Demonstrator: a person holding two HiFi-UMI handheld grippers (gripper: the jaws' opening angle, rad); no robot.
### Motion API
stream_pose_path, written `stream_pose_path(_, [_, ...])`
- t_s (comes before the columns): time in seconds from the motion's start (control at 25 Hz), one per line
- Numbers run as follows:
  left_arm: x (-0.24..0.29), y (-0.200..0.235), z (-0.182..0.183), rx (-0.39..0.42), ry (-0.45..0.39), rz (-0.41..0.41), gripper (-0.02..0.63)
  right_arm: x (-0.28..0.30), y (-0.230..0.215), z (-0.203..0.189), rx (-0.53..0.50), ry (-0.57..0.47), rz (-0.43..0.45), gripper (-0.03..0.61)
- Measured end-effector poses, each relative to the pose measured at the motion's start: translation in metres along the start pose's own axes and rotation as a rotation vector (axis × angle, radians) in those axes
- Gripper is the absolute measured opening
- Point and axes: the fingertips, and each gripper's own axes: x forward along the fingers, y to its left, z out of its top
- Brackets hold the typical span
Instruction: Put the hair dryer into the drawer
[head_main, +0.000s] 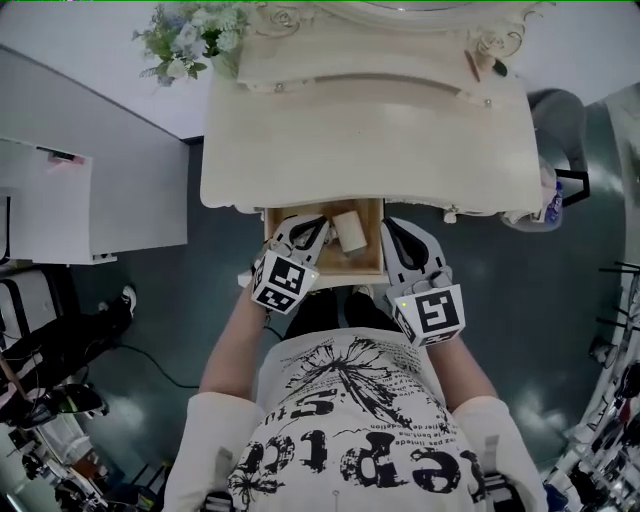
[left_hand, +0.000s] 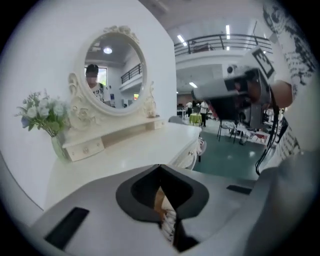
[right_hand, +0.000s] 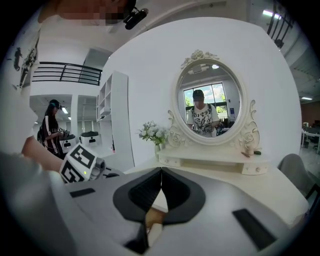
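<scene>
The wooden drawer (head_main: 336, 272) of the cream vanity table (head_main: 370, 150) stands pulled out below the tabletop's front edge. A cream hair dryer (head_main: 349, 232) lies inside it, right of centre. My left gripper (head_main: 314, 230) hangs over the drawer's left part, jaws shut with nothing held; in the left gripper view the left gripper (left_hand: 160, 167) shows its pads meeting in a line. My right gripper (head_main: 394, 233) is at the drawer's right side, also shut and empty, as the right gripper (right_hand: 161, 172) shows in its own view. Neither touches the dryer.
A round mirror (right_hand: 210, 102) and a vase of flowers (head_main: 190, 40) stand at the table's back. Small items lie on the shelf (head_main: 487, 65) at the right. A white cabinet (head_main: 70, 200) is left of the table, a grey chair (head_main: 560, 120) right of it.
</scene>
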Motion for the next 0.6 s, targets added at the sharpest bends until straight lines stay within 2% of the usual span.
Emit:
stream_pose_path(0.28, [-0.072, 0.042, 0.100, -0.036, -0.265, 0.193, 0.021, -0.004, 0.006, 0.041, -0.035, -0.087, -0.007, 0.017])
stream_pose_path(0.44, [-0.112, 0.054, 0.131, -0.034, -0.366, 0.288, 0.021, -0.008, 0.011, 0.066, -0.061, -0.148, -0.008, 0.017])
stream_pose_path(0.6, [-0.149, 0.064, 0.150, -0.073, -0.453, 0.395, 0.021, -0.012, 0.014, 0.083, -0.067, -0.202, -0.006, 0.017])
